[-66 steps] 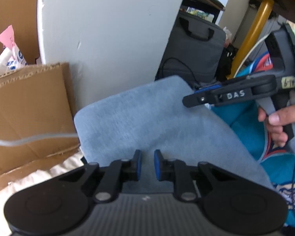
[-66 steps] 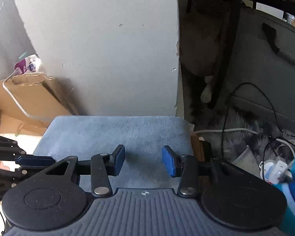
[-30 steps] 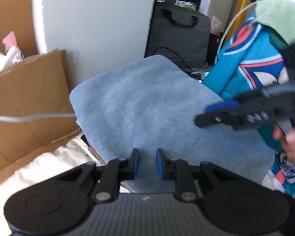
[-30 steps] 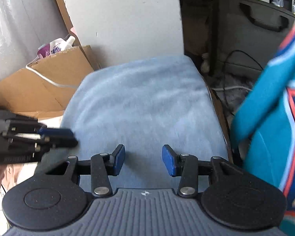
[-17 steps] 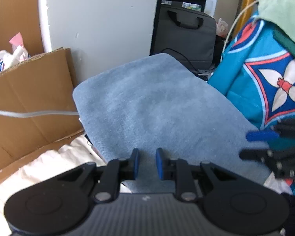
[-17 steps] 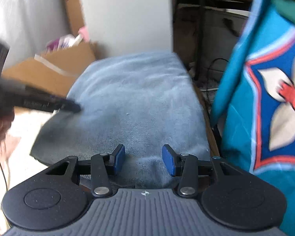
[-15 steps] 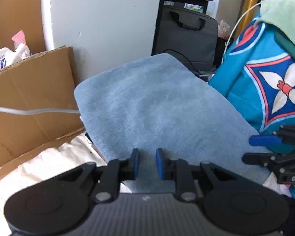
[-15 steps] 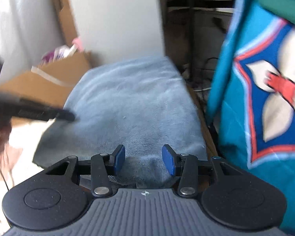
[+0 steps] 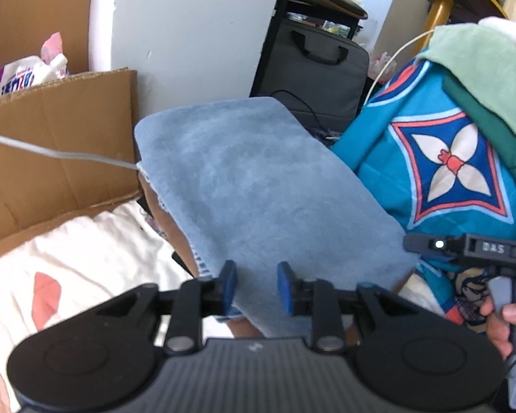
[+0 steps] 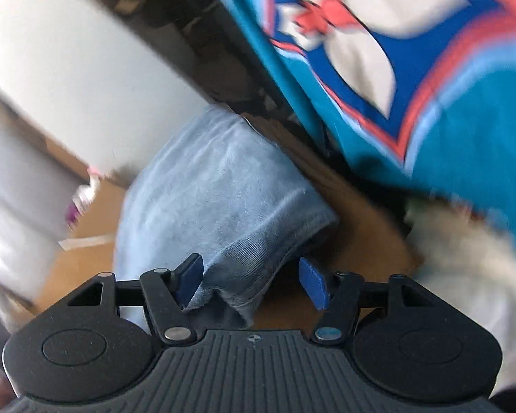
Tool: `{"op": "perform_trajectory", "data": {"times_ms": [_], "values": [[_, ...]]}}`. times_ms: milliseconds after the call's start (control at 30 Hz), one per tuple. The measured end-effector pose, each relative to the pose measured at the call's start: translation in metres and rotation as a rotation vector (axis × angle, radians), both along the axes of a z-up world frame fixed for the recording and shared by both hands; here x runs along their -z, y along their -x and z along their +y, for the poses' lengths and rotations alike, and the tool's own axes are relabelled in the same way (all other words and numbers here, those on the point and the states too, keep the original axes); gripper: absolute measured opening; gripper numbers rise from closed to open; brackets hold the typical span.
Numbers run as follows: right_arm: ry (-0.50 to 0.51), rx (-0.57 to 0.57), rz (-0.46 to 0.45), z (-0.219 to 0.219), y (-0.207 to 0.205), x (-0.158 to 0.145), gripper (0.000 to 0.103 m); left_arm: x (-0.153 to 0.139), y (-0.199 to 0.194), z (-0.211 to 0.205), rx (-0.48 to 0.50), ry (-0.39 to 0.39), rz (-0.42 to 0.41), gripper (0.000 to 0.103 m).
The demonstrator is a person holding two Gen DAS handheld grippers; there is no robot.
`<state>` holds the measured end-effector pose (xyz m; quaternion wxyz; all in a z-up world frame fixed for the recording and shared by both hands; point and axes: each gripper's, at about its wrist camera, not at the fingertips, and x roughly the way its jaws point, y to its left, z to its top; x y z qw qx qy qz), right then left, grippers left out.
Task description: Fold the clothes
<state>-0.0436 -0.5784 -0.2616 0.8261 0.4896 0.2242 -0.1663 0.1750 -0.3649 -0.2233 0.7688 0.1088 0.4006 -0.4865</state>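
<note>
Soft blue cloth (image 9: pixel 258 186) spread flat on the wooden bench (image 10: pixel 354 213), its near edge at both my claws.

It looks limp and light, likely to sag, so I'd take it at the near corners. My left claw (image 9: pixel 254 287) is open over the hem; my right claw (image 10: pixel 249 280) gapes around a bunched corner, though that view is blurred.

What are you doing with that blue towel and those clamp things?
A person holds a gripper in each hand, getting ready to fold the blue towel spread over a stand. The left gripper is open at its near edge. The right gripper is open around the near right corner, not pinching yet. A teal patterned cloth hangs beside it.
</note>
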Motion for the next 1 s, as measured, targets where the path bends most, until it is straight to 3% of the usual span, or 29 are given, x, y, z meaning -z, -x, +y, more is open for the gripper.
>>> {"op": "perform_trajectory", "data": {"times_ms": [133,233,367,467,500,733,1000], "values": [[-0.232,0.080,-0.107,-0.004,-0.001,0.029,0.068,0.002,0.006,0.001,0.016,-0.026,-0.028,0.032],[-0.340,0.116,-0.150,-0.001,0.002,0.045,0.068,0.005,0.008,0.003,0.010,-0.030,-0.013,0.034],[-0.370,0.120,-0.173,0.005,0.002,0.055,0.063,0.007,0.007,0.003,0.007,-0.036,-0.007,0.035],[-0.383,0.121,-0.191,0.008,0.005,0.060,0.028,0.007,0.009,0.001,0.008,-0.038,-0.011,0.038],[-0.371,0.120,-0.193,0.009,0.007,0.058,0.026,0.008,0.010,0.001,0.010,-0.039,-0.015,0.039],[-0.307,0.123,-0.150,0.018,0.020,0.043,0.024,0.014,0.013,0.000,0.032,-0.063,-0.028,0.041],[-0.260,0.063,-0.065,0.033,0.033,0.030,0.034,0.018,0.009,0.006,0.029,-0.088,-0.017,0.041]]}}
